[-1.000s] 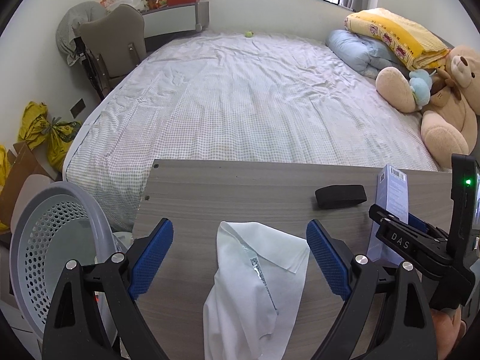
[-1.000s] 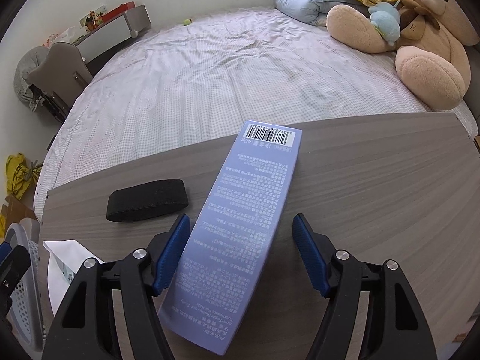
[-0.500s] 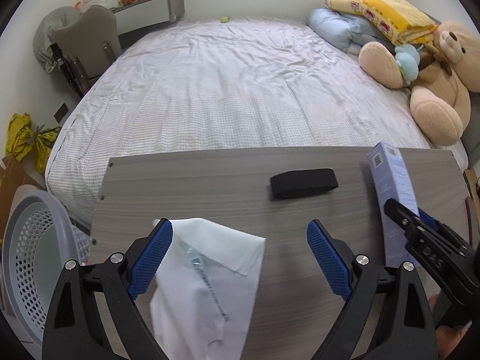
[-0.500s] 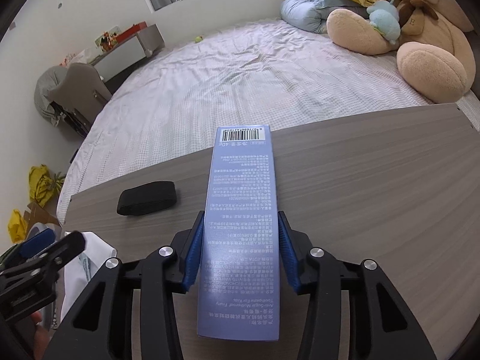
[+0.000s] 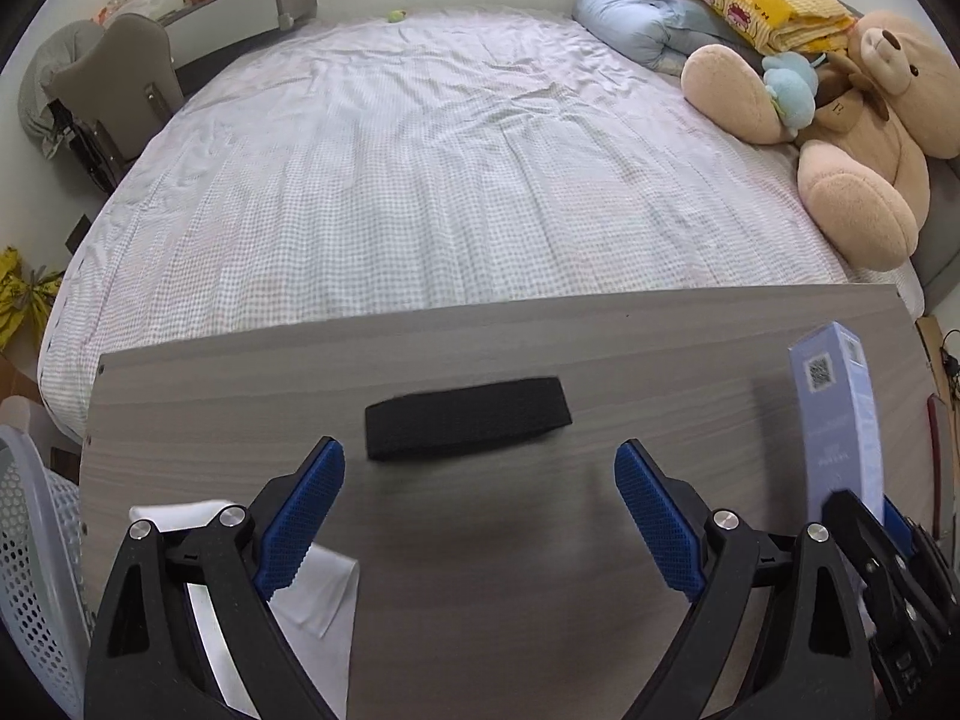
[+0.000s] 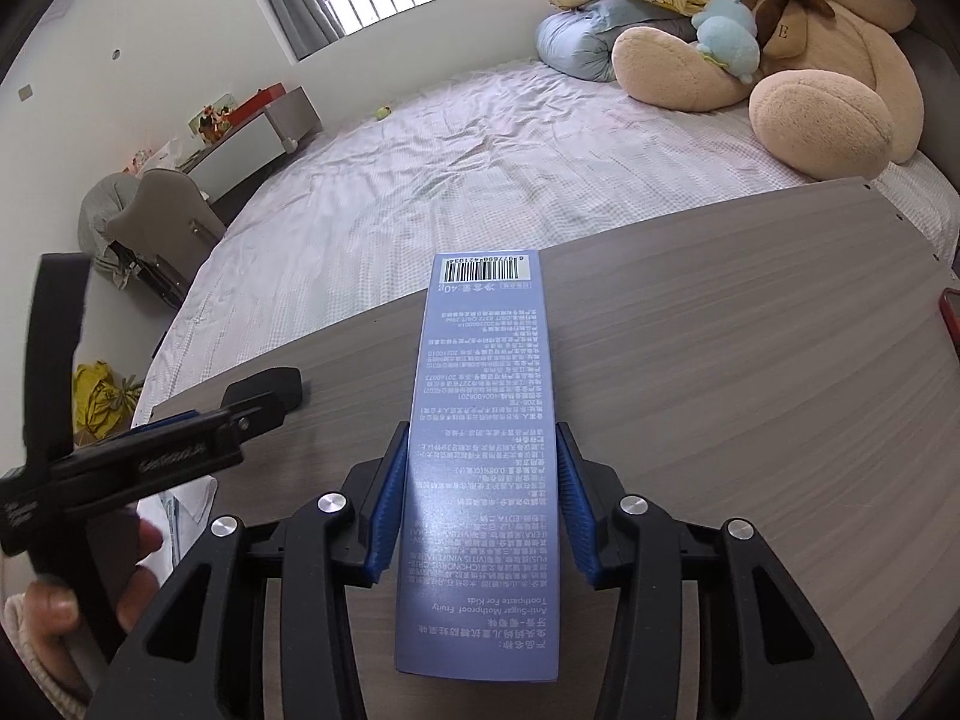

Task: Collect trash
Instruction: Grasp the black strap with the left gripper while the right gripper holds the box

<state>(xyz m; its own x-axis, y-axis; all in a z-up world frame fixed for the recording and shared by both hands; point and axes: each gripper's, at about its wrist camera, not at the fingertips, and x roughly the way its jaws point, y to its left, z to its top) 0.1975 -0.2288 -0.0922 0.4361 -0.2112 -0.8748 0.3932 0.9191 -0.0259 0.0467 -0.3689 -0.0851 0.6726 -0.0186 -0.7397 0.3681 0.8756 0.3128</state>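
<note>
My right gripper [image 6: 480, 468] is shut on a blue toothpaste box [image 6: 483, 432] and holds it above the wooden table [image 6: 750, 372]; the box also shows at the right of the left wrist view [image 5: 840, 420]. My left gripper [image 5: 479, 474] is open and empty, just short of a black pad [image 5: 468, 417] lying on the table [image 5: 660, 348]. The pad also shows in the right wrist view [image 6: 270, 389]. A white paper wrapper [image 5: 318, 582] lies at the table's near left, partly under my left finger.
A grey perforated basket [image 5: 36, 558] stands off the table's left edge. Behind the table is a bed [image 5: 432, 168] with a teddy bear [image 5: 858, 126] and pillows. A chair [image 5: 126, 78] and yellow bags [image 5: 24, 300] are at the left.
My right gripper closed on the toothpaste box and lifted it. My left gripper moved right, off the white wrapper and toward the black pad.
</note>
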